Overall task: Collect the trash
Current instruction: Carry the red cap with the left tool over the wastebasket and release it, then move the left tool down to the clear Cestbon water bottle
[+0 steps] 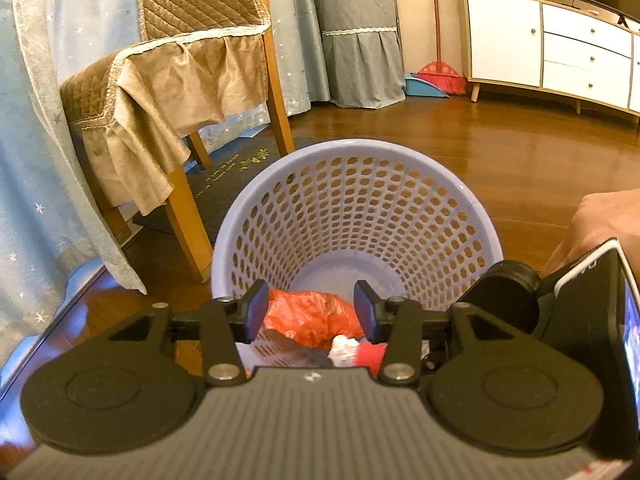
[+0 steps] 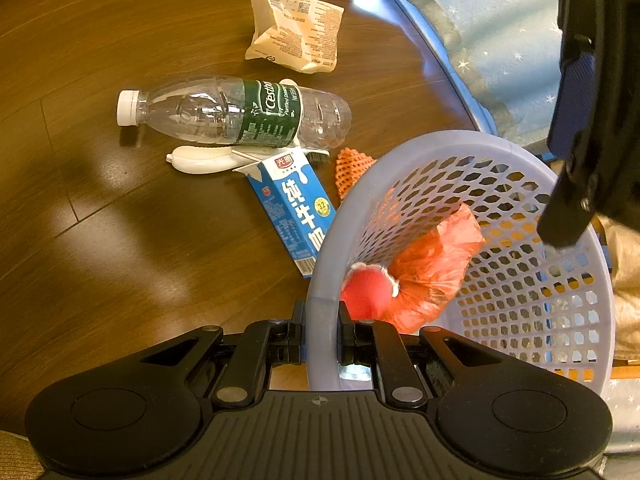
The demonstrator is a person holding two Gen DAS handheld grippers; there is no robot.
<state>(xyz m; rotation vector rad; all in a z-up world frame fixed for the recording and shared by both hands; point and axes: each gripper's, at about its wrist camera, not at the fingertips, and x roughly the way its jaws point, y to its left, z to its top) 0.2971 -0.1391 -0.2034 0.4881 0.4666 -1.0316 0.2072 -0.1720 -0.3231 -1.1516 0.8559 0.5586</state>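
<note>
A lilac perforated basket [image 1: 360, 146] stands tilted at the edge of the wooden table [image 2: 100, 240]. My right gripper [image 2: 322, 320] is shut on the basket's rim [image 2: 460, 138]. Inside lie a crumpled orange plastic bag [image 2: 432, 272], a red piece [image 2: 366, 290] and a white wad [image 1: 343, 350]. My left gripper [image 1: 312, 302] hangs open over the basket's mouth, and the orange bag [image 1: 312, 322] lies below, free of its pads. On the table lie a clear water bottle [image 2: 240, 114], a blue milk carton [image 2: 296, 208], a crumpled pale packet [image 2: 296, 30], a white plastic piece [image 2: 200, 160] and orange netting [image 2: 350, 168].
A covered wooden chair [image 1: 180, 80] stands just left of the basket, with starred curtains [image 1: 36, 140] beside it. A dark mat [image 1: 240, 176], a red broom with a blue dustpan [image 1: 438, 76] and a white cabinet [image 1: 560, 48] stand across the floor. A person's hand [image 1: 600, 224] shows at right.
</note>
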